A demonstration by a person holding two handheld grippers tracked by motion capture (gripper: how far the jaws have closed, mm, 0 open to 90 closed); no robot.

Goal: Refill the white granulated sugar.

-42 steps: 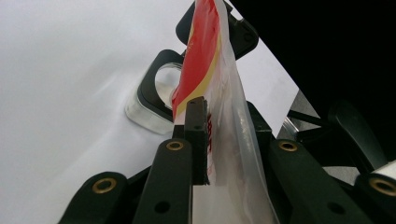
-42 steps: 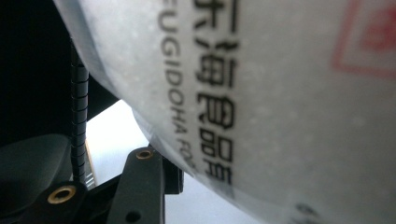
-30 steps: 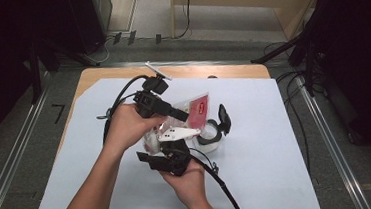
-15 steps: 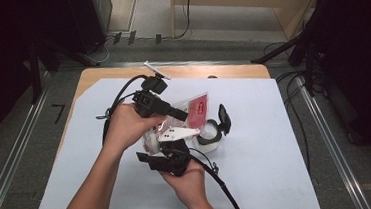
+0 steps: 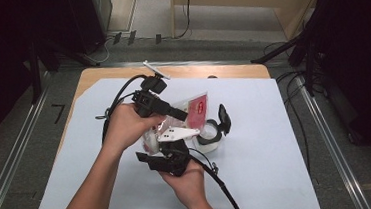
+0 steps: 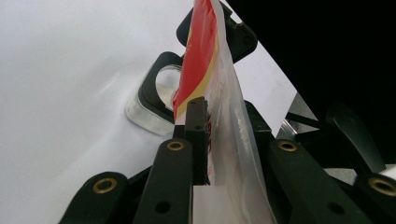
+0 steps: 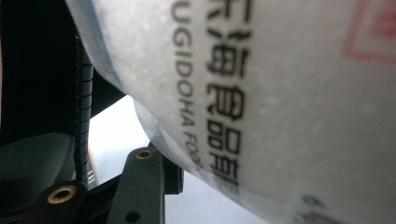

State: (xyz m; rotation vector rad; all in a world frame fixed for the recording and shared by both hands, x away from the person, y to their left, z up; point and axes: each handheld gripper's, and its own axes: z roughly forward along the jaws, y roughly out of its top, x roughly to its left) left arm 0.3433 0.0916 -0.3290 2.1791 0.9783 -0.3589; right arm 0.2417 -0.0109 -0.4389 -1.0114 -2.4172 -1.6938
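A plastic bag (image 5: 197,107), red and yellow on one side and clear with white contents, is held up over the middle of the table. My left gripper (image 5: 182,115) comes in from the left and is shut on the bag's (image 6: 201,60) edge, its pads (image 6: 197,121) pinching the film. My right gripper (image 5: 159,145) sits below it, close to the person. In the right gripper view the bag's printed side (image 7: 261,93) lies against the visible jaw and hides the other; the right gripper (image 7: 210,186) looks shut on the bag's lower part.
A short clear jar (image 5: 208,132) with a black rim stands just right of the grippers, its black flip lid (image 5: 223,117) standing open. A white sheet (image 5: 277,142) covers the wooden table. Cables trail from both grippers toward the person.
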